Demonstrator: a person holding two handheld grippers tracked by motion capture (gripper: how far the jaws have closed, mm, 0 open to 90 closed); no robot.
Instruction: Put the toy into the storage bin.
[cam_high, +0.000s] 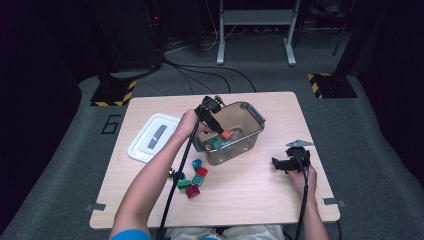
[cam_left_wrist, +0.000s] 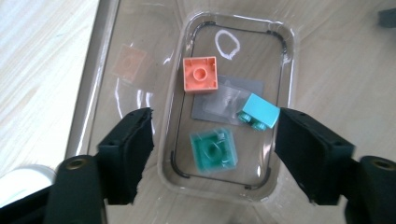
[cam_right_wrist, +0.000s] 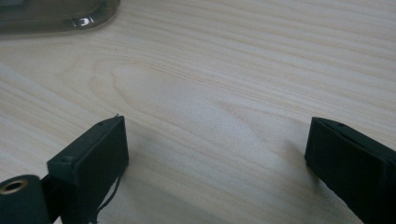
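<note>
Left gripper (cam_left_wrist: 212, 135), jaws apart and empty, above clear plastic bin (cam_high: 250, 131) at desk (cam_high: 260, 200) centre; orange (cam_left_wrist: 201, 74), green (cam_left_wrist: 214, 150), light-blue toy bricks (cam_left_wrist: 259, 111) inside. Right gripper (cam_right_wrist: 217, 154) open at 4 o'clock.

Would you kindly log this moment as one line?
left hand-held gripper: open above clear bin | bin: three bricks | right hand-held gripper: open, idle on table

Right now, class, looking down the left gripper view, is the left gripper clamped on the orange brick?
No. The left gripper stands open above the clear container, and the orange brick lies loose on its floor.
</note>
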